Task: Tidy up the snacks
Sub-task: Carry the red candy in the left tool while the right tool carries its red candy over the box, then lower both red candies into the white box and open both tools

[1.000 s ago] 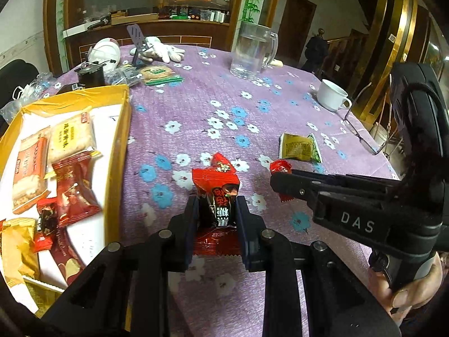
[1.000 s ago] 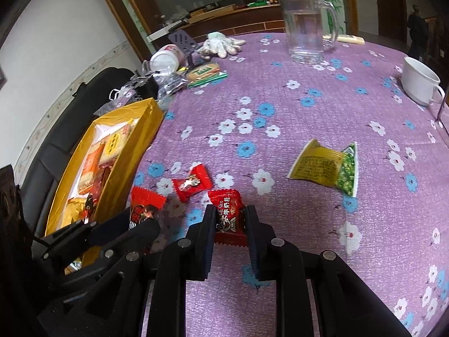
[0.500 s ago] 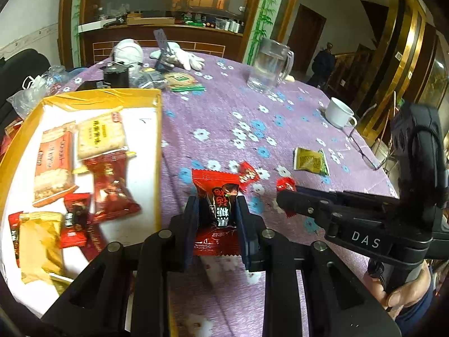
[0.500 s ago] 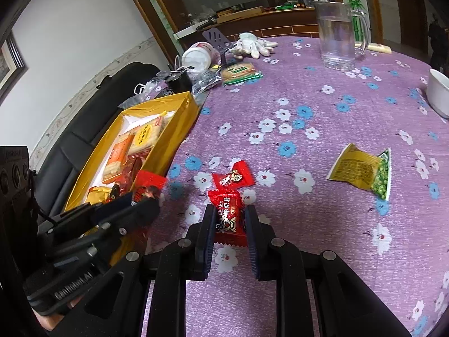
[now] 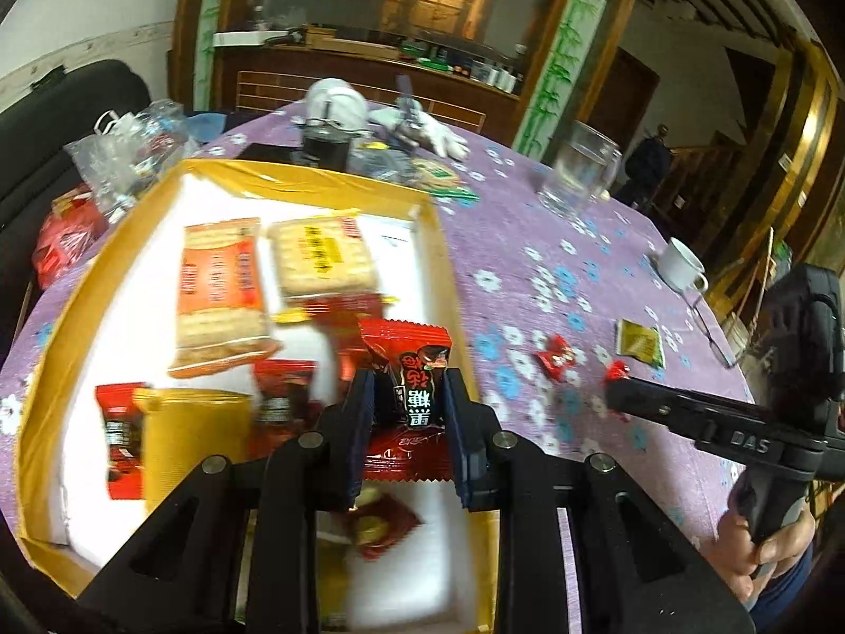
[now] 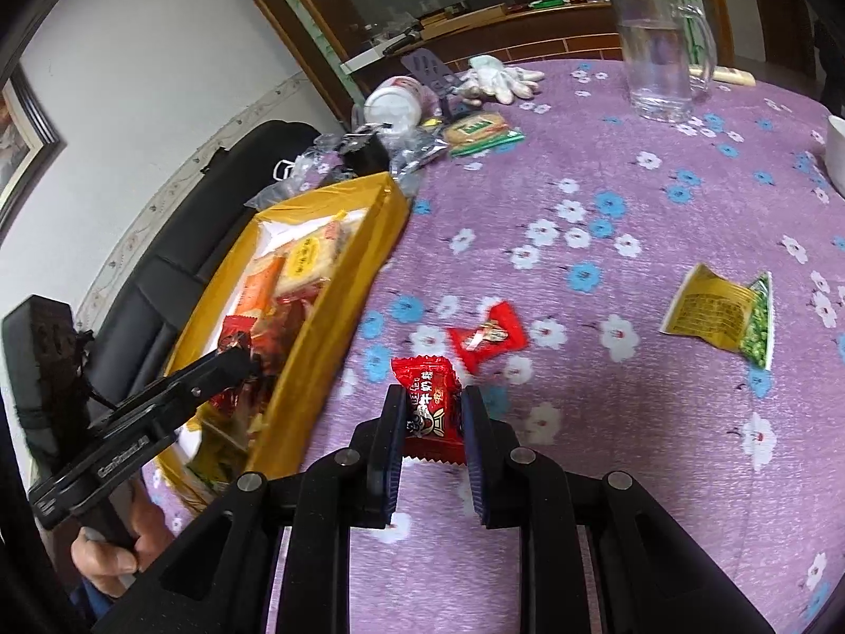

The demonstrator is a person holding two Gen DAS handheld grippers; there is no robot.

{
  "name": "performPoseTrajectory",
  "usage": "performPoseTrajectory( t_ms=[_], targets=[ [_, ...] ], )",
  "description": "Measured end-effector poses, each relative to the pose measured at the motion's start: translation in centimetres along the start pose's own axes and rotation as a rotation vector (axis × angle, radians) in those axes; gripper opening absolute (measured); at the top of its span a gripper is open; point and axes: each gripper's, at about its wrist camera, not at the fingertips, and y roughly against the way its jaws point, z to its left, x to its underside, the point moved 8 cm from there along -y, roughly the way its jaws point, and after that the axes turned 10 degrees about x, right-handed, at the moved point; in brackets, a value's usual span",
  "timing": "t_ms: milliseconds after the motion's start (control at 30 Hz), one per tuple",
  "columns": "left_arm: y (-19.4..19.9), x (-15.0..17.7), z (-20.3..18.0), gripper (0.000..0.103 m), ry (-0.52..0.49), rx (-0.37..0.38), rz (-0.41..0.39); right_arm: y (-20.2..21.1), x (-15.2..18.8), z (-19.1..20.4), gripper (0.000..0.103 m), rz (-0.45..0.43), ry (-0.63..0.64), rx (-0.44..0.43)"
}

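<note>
Red candy (image 5: 417, 370) clamped in left tool (image 5: 409, 396)

Table under purple floral cloth (image 6: 660, 201). Yellow tray (image 6: 338, 327) sits left of frame; glass pitcher (image 6: 660, 53) upper right. Red candy (image 6: 488, 335) and green-yellow packet (image 6: 718, 311) lie centre-right.

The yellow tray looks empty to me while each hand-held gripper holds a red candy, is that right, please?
Not quite: the yellow tray already holds several snack packs, as the left wrist view shows. The rest stands: the left hand-held gripper and the right hand-held gripper each hold a red candy.
</note>
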Motion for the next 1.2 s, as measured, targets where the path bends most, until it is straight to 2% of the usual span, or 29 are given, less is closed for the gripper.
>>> performPoseTrajectory(
  t_ms=[367, 767, 1067, 1200],
  targets=[
    [2.2, -1.3, 5.7, 0.023, 0.077, -0.064, -0.049, -1.1, -0.4, 7.1, 0.021, 0.047, 0.062, -0.084],
    [2.5, -1.0, 10.7, 0.023, 0.133, -0.141, -0.058, -5.1, -1.5, 15.6, 0.021, 0.083, 0.135, -0.127],
    [1.8, -0.3, 12.1, 0.023, 0.16, -0.126, -0.044, -9.1, -1.9, 16.6, 0.021, 0.106, 0.12, -0.095],
    [1.6, -0.3, 11.9, 0.024, 0.135, -0.156, -0.036, -9.9, -1.7, 16.7, 0.021, 0.103, 0.126, -0.087]
  ],
)
